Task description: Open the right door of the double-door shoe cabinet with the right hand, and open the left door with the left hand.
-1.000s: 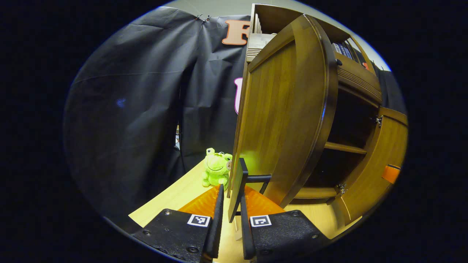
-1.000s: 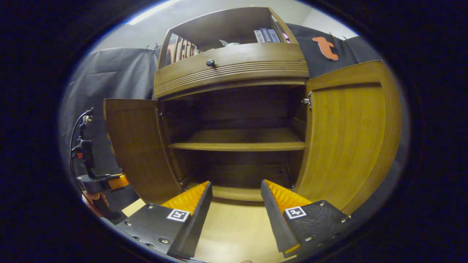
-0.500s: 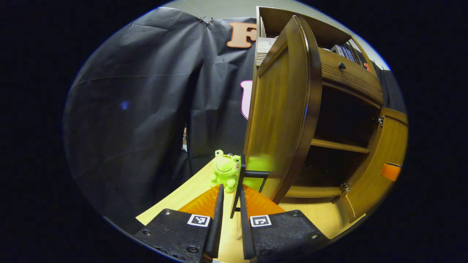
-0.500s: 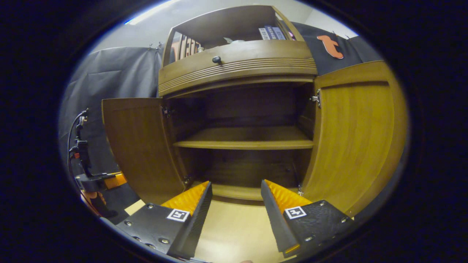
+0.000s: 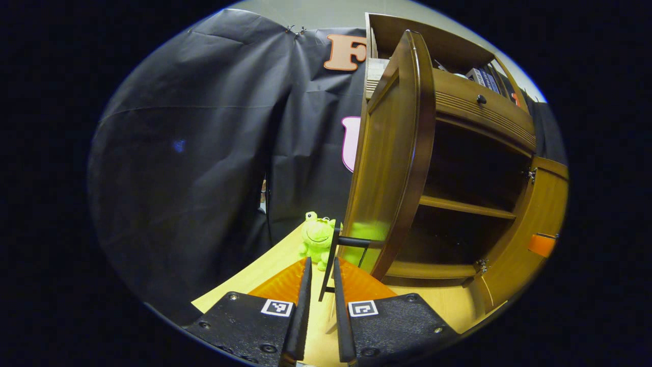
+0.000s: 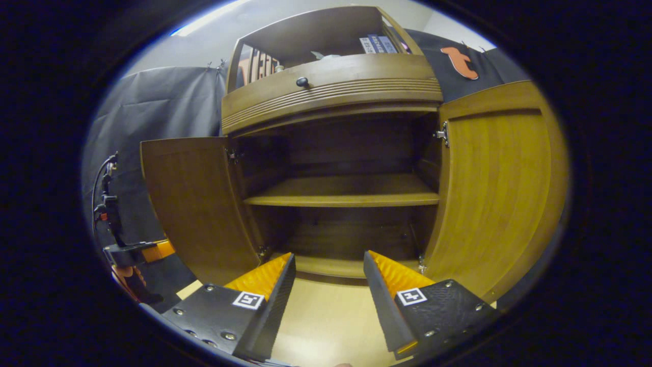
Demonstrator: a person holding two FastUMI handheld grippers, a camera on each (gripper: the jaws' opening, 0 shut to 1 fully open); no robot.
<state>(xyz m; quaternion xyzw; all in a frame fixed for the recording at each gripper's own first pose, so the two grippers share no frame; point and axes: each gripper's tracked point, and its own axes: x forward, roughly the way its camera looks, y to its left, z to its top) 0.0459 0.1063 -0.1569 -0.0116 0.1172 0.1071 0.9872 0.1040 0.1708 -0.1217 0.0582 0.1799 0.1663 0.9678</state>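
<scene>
The brown wooden double-door shoe cabinet (image 6: 331, 92) is seen standing on the pale wooden table (image 6: 326, 321), with both doors swung wide and the dark interior with its single shelf (image 6: 341, 196) laid bare. In the left gripper view, the cabinet's left door (image 5: 392, 153) is seen almost edge-on, and its slim black bar handle (image 5: 333, 255) is clamped between the fingers of the left claw (image 5: 320, 285), which are drawn close together on it. In the right gripper view, the right door (image 6: 499, 188) is seen hanging open and untouched, while the right claw (image 6: 328, 278) is held with its fingers apart and empty, in front of the cabinet's lower opening.

The opening of the left door is judged to be the step in hand, and nearly finished; the right door's step looks done. What remains is judged to be a release of the handle and a straight withdrawal of the left claw.

A bright green plush frog (image 5: 317, 239) sits on the table just beyond the left door's outer face, so little room is left for further swing there. Open table is available in front of the cabinet for both claws to be drawn back. The table's near edge lies close behind the left claw, and care would be needed there.
</scene>
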